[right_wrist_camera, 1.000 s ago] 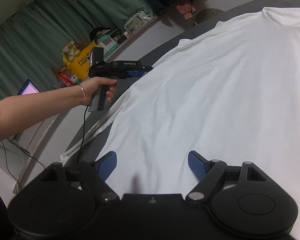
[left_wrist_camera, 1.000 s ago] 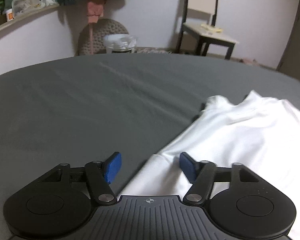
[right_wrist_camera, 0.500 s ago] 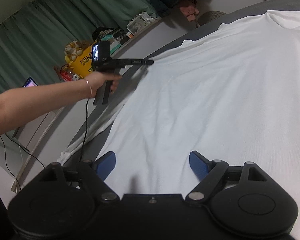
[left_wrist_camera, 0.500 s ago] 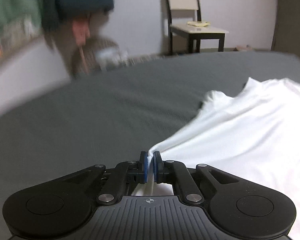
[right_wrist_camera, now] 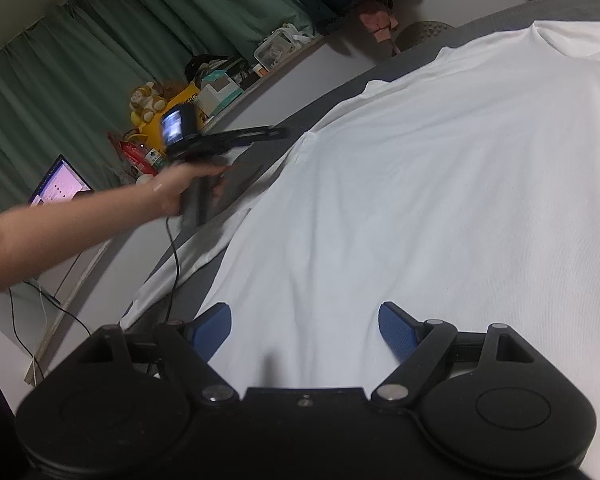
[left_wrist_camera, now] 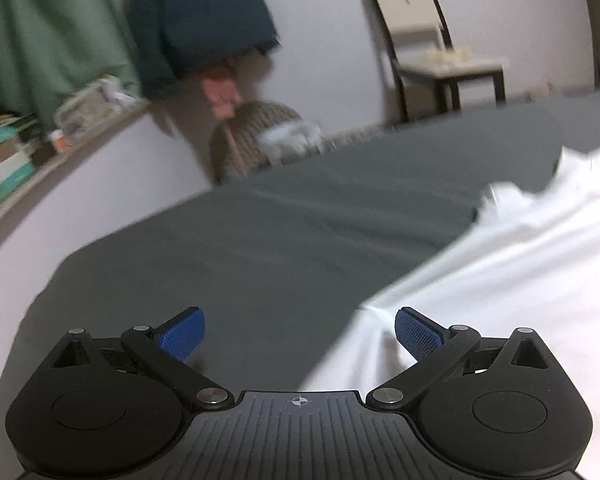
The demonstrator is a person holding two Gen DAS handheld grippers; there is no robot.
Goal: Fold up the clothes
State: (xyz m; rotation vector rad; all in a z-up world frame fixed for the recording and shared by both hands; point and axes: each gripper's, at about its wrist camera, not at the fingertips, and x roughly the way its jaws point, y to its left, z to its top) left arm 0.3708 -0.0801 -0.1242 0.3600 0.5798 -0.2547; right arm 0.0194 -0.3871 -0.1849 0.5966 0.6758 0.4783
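Shirt (right_wrist_camera: 440, 200): white cloth, smooth, matt, softly creased. Bed sheet (left_wrist_camera: 300, 240): grey cloth, matt. Gripper (left_wrist_camera: 300, 336) bodies: matt black plastic; pads (left_wrist_camera: 416, 338): blue, finely textured; pivot pins metal.

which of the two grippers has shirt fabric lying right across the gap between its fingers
The right gripper: the white shirt fills its whole gap. The left gripper, its jaws just opened, straddles the shirt's edge, with grey bed sheet under its left finger.

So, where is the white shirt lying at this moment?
The white shirt lies spread flat on the grey bed, filling the right wrist view; in the left wrist view its edge sits at right, by the right pad.
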